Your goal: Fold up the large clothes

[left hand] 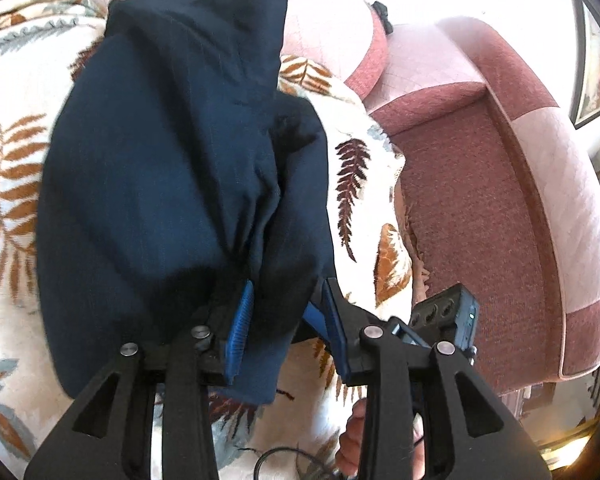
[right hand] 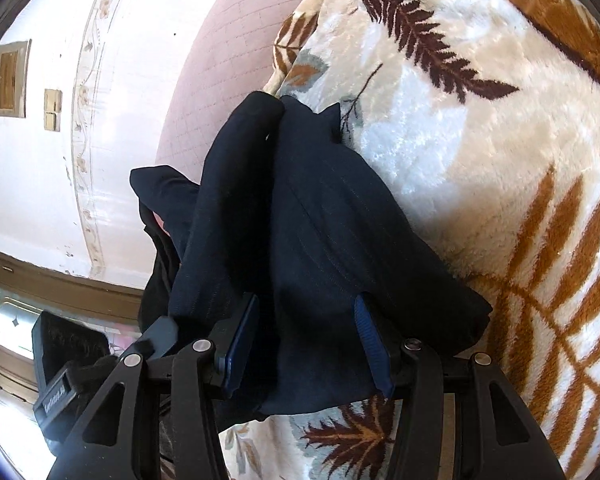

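A large navy garment [left hand: 160,160] lies bunched on a cream blanket with a leaf pattern [left hand: 12,92]. Its near end runs between the blue pads of my left gripper [left hand: 287,284]. The jaws stand apart there and the cloth hangs slack between them, without being squeezed. In the right wrist view a thick fold of the same garment [right hand: 320,220] fills the gap of my right gripper [right hand: 306,300]. Both of its blue pads press on that fold. The garment's far end rises in a hump against the blanket [right hand: 480,160].
A pink and dark red sofa [left hand: 480,180] curves along the right of the blanket. Part of the other gripper's body [left hand: 448,316] and a hand [left hand: 354,440] show low in the left wrist view. A white wall [right hand: 40,140] and a window [right hand: 12,320] lie to the left.
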Demonstrator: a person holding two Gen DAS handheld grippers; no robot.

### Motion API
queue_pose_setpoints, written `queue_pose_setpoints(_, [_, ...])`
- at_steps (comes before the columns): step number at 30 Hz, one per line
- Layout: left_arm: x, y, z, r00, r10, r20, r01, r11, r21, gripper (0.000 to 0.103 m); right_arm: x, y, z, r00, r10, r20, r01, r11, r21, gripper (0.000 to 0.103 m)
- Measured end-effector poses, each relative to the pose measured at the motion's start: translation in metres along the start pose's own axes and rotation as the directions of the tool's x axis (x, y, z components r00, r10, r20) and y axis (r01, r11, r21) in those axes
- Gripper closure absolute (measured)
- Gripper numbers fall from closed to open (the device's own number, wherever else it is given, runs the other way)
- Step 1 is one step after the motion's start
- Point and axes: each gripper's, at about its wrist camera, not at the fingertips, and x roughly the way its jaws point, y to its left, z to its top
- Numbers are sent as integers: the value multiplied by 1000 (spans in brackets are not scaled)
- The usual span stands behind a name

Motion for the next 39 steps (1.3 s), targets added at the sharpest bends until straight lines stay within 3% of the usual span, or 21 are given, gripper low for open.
queue_pose_setpoints(3, [-29,12,-2,997,13,72,-14,1000,5,61,-18,15,0,995,-45,88,50,997,-58,48])
queue_pose_setpoints(6, [-61,40,-4,979,107,175,-102,994,-39,57,-38,40,0,977,-74,199,106,982,-155,39])
queue_pose_setpoints(8, [-63,59,-2,967,186,177,-175,982,-76,56,-36,58,0,978,-51,204,93,975,-204,32])
queue_pose_setpoints(10, [-54,74,-3,960,243,139,-230,968,-101,56,-19,76,2,981,-88,170,128,961,-244,29])
queue_pose_setpoints(14, [-31,95,-10,970,232,70,-221,965,-144,56,31,116,1,969,-227,102,249,890,-382,29])
queue_pose_setpoints(16, [-23,102,-14,975,219,51,-208,964,-166,56,66,131,-6,926,-370,79,359,795,-489,29])
queue_pose_setpoints(17, [-23,104,-14,976,211,47,-200,965,-172,56,78,134,-12,903,-420,87,397,741,-542,32])
queue_pose_setpoints(18, [-24,105,-15,978,204,44,-194,965,-175,56,88,141,-21,886,-448,123,418,654,-631,71])
queue_pose_setpoints(19, [-27,105,-15,978,202,46,-191,966,-173,56,89,146,-27,879,-452,152,423,593,-685,98])
queue_pose_setpoints(20, [-30,105,-15,978,202,56,-191,968,-165,56,82,149,-29,886,-428,177,420,581,-697,97])
queue_pose_setpoints(22, [-41,99,-13,970,222,101,-209,970,-126,56,50,141,-17,942,-294,161,327,703,-632,97])
queue_pose_setpoints(23, [-46,99,-14,965,235,116,-223,969,-108,56,40,132,-12,956,-253,148,291,751,-593,97])
queue_pose_setpoints(25, [-42,97,-11,960,252,119,-243,966,-82,49,30,95,6,963,-236,129,269,837,-476,97])
queue_pose_setpoints(27, [-29,97,-11,959,270,82,-264,961,-79,47,36,51,17,967,-253,39,250,899,-359,94])
queue_pose_setpoints(29, [-9,96,-14,962,272,16,-270,961,-63,46,30,22,23,984,-176,-16,167,955,-243,93])
queue_pose_setpoints(31, [0,94,-20,963,271,-2,-271,962,-31,46,3,24,27,982,-180,58,188,960,-207,86])
queue_pose_setpoints(32, [0,92,-20,961,278,8,-278,960,-22,46,-8,29,29,971,-206,117,227,952,-206,76])
queue_pose_setpoints(34, [0,89,-19,958,287,16,-287,958,-13,46,-33,48,29,937,-223,269,287,931,-227,75])
queue_pose_setpoints(35, [1,87,-19,958,285,16,-285,959,-12,46,-36,62,30,936,-198,290,279,921,-272,73])
queue_pose_setpoints(37, [2,85,-19,959,284,16,-284,959,-11,46,-23,83,28,950,-192,248,274,893,-358,59])
queue_pose_setpoints(39, [6,80,-16,955,297,20,-298,955,1,46,10,99,27,939,-280,200,341,826,-448,41])
